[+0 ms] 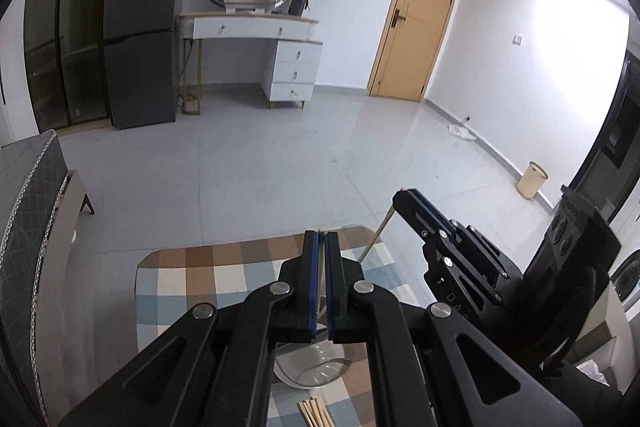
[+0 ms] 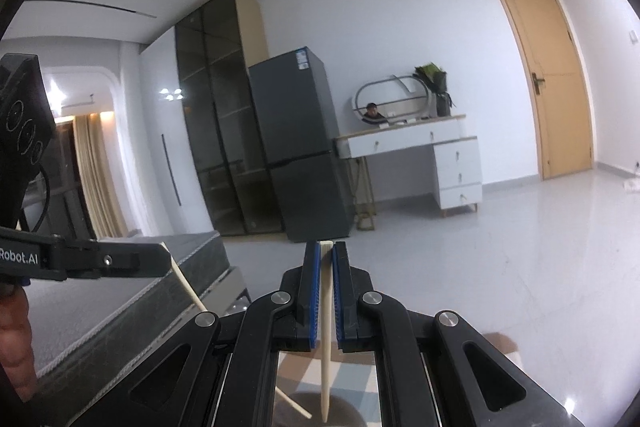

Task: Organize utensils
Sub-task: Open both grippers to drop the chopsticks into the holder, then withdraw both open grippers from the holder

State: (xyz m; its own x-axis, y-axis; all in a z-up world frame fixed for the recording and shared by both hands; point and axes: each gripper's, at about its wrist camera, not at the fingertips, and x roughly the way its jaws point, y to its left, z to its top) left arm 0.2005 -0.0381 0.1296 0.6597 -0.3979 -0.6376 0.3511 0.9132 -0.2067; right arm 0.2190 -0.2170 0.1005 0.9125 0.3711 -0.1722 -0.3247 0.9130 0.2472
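Both wrist cameras are looking forward along their own black fingers, held above the checked tablecloth (image 1: 192,279). The left one is tilting down toward the grey tiled floor (image 1: 280,155); the right one is aiming more level. Both are sharing the dark grey fridge (image 1: 146,27), white dressing table (image 2: 440,155) and tan wooden door (image 2: 548,75).
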